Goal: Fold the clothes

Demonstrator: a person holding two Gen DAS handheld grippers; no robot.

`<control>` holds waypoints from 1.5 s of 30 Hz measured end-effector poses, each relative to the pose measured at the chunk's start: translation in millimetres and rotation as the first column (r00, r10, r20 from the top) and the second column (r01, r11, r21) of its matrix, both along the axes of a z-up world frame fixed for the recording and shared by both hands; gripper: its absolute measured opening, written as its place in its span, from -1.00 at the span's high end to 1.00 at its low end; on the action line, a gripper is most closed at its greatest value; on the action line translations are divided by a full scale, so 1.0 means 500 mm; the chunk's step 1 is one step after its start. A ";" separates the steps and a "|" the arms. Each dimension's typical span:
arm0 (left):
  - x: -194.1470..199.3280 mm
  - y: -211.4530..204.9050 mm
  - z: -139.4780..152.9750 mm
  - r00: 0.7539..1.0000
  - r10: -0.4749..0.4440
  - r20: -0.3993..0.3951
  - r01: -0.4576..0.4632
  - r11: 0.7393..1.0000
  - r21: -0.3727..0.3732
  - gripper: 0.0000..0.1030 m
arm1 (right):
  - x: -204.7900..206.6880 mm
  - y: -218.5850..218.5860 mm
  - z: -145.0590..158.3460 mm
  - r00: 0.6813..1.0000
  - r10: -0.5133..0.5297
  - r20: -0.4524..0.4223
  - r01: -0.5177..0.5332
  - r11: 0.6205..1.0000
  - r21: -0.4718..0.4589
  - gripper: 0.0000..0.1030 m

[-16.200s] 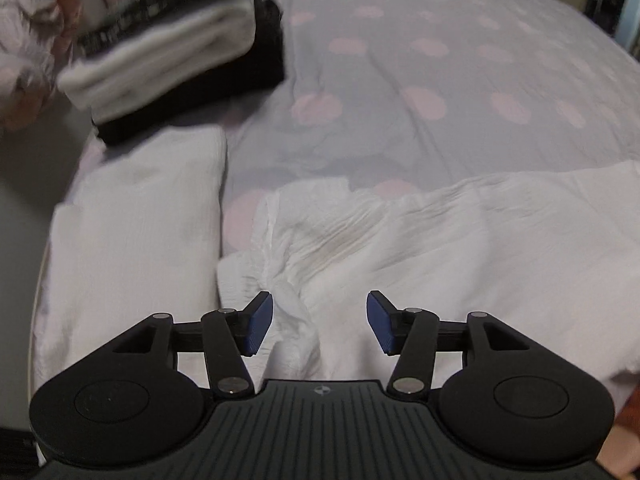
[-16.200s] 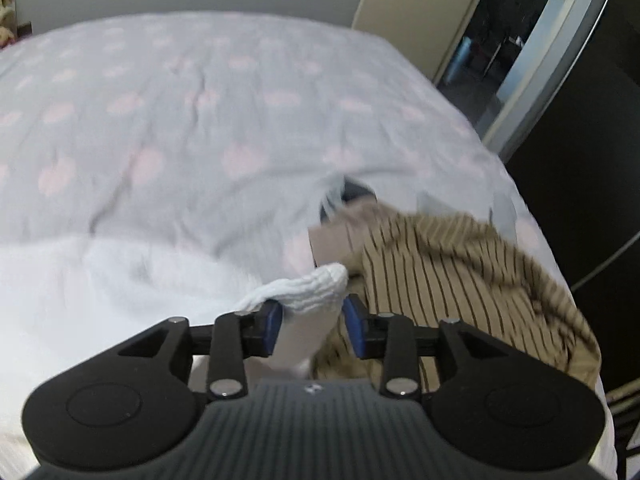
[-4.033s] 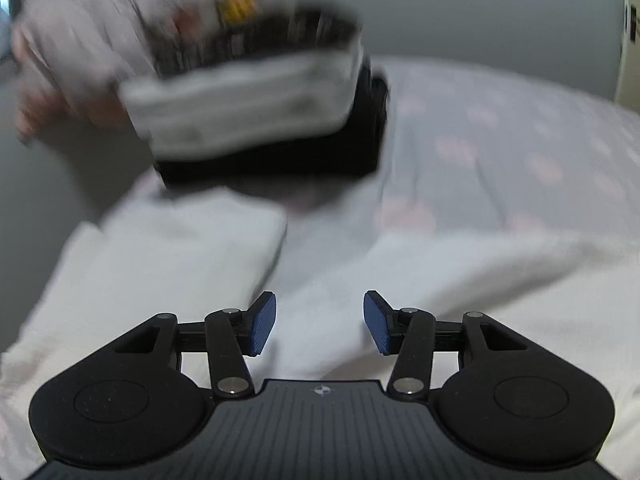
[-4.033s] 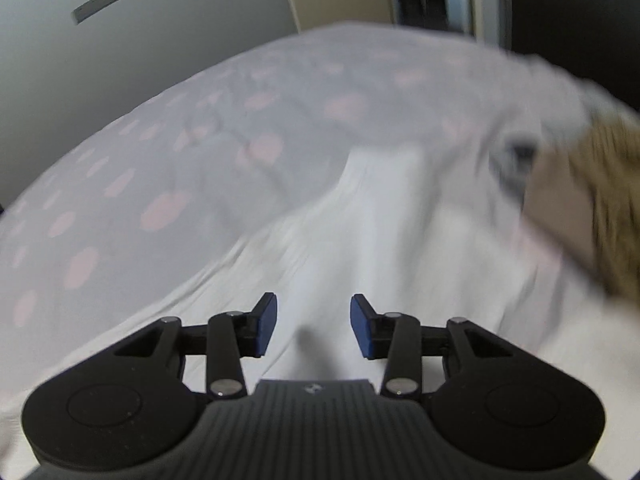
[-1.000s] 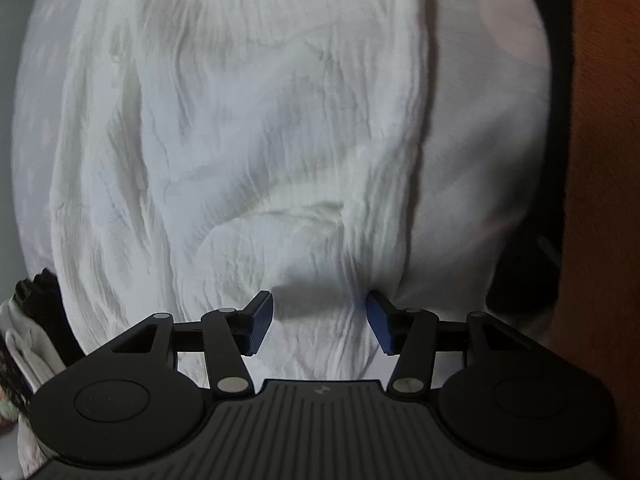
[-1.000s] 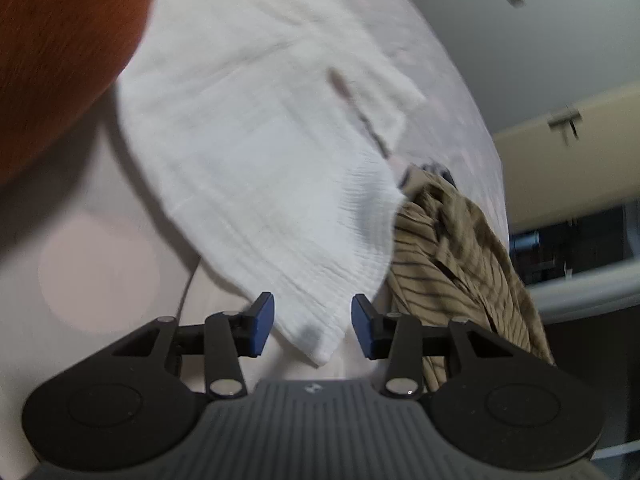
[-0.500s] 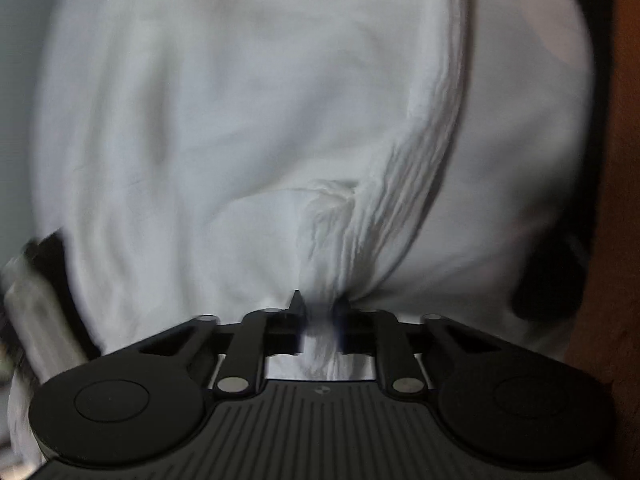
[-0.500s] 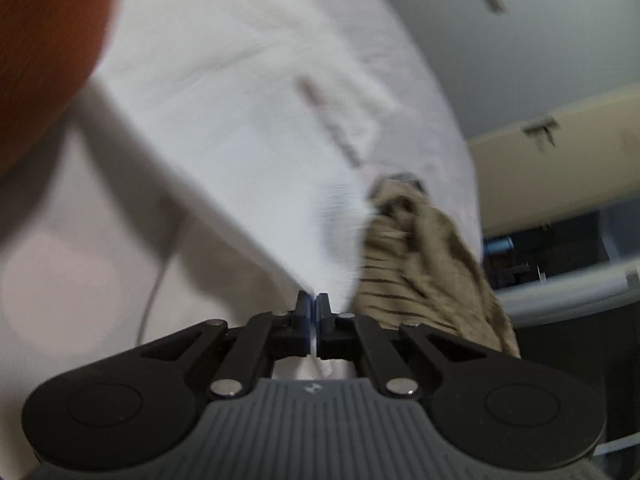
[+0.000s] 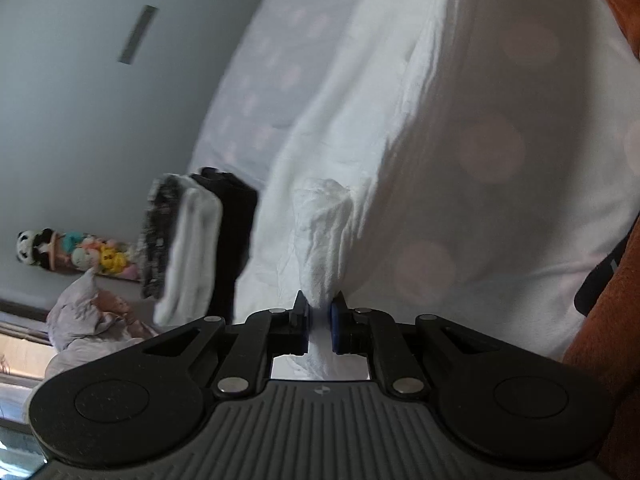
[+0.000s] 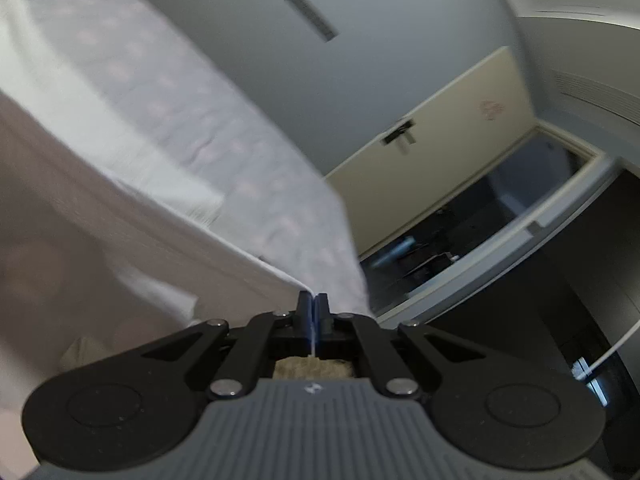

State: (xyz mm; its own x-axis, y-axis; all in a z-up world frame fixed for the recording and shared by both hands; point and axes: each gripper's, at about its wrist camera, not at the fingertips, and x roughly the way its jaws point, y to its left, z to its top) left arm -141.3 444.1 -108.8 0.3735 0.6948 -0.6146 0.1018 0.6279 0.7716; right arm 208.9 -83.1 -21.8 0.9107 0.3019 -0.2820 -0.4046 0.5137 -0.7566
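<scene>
Two hand-held grippers, left (image 9: 319,314) and right (image 10: 312,304), each clamp shut on the crinkled white cotton garment (image 9: 324,224), raising one edge above the bed (image 9: 492,148) for folding.

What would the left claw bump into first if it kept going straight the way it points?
Its own load: the left claw is shut on a bunched white garment, which rises right ahead of it. Beyond that lies the dotted bedsheet, though depth is hard to judge.

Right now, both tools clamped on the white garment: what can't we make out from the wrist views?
- Left wrist: white garment overall shape, cut off by frame edges; left tool hides the pinched edge.
- Right wrist: garment's far side, motion-blurred; right tool body hides the brown fabric beneath it.
- Folded stack: items blurred.
</scene>
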 end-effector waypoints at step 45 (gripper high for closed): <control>0.440 0.309 -0.211 0.959 0.246 -0.143 -0.248 0.969 0.002 0.04 | 0.583 0.657 -0.324 0.978 -0.140 -0.157 0.107 0.974 -0.199 0.84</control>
State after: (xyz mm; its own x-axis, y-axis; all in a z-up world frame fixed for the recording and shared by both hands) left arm 78.5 598.4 -214.5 0.1000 0.7440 -0.6607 0.0490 0.6595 0.7501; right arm 500.2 245.3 -183.8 0.8715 0.1168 -0.4762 -0.4775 0.4225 -0.7703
